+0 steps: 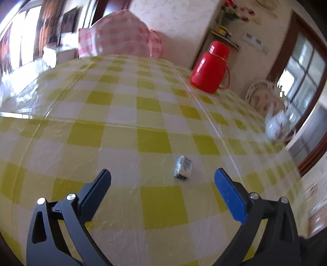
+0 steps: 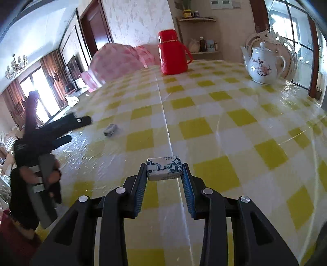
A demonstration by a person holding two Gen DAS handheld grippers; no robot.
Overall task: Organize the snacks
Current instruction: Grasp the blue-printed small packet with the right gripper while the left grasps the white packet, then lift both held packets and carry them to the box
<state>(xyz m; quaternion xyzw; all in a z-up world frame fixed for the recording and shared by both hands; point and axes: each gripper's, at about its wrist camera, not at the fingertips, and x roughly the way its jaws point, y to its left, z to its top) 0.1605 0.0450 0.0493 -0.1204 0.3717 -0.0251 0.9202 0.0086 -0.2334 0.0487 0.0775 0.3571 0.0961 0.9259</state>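
1. A home's dining area: the counter (image 2: 241,116) wears a yellow checked plastic cloth.
2. A red thermos (image 2: 172,53) and flowered teapot (image 2: 262,65) stand on it.
3. Curtains (image 2: 52,69), a chandelier (image 2: 15,65) and wall shelves (image 2: 196,20) lie beyond.

The right gripper (image 2: 164,170) points down at a slant, jaws nearly closed, pads clamping a snack (image 2: 164,168). The left gripper (image 1: 162,177) hangs with jaws wide apart, held by a gloved hand (image 2: 34,184).
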